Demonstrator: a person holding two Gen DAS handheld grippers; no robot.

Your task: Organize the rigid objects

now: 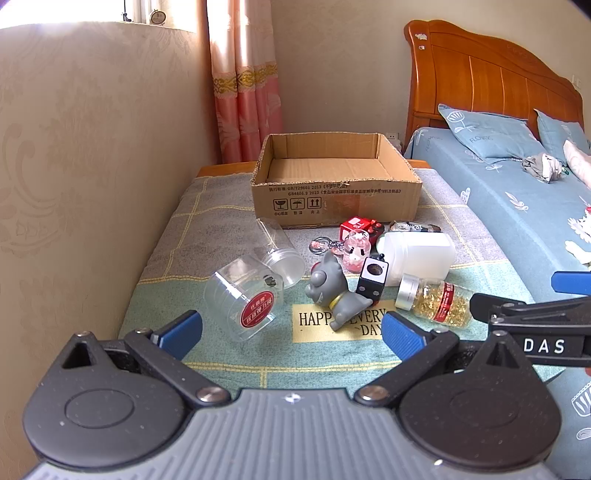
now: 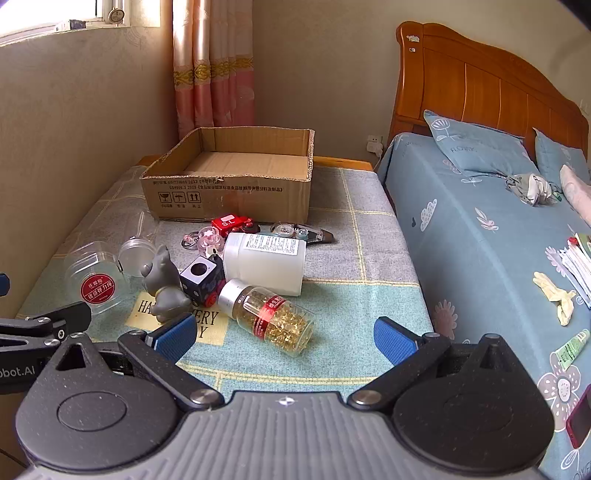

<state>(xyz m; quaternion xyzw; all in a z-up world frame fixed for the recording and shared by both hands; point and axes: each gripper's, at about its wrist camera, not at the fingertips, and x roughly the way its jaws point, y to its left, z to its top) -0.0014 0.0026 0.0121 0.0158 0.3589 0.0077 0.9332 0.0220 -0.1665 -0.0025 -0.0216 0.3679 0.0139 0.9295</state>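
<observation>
Both grippers, left gripper point(image 1: 291, 328) and right gripper point(image 2: 284, 338), are hovering with jaws wide and empty near the worktop's front edge, where the slick, rigid capsule bottle point(image 2: 275, 319) is likely needing a mid-body grip.

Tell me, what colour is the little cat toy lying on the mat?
The cat toy is grey, with a yellow collar. The left wrist view shows it best.

Home bedroom. To my right stands a bed point(image 2: 480, 229) with a carved wooden headboard point(image 2: 480, 85), blue flowered sheet and matching pillows point(image 1: 491, 136). Pink curtain point(image 1: 240, 92) hangs in the corner by a window, small clock point(image 1: 158, 16) on the sill. Patterned wallpaper; wall socket point(image 2: 375, 144) beside the bed.
</observation>
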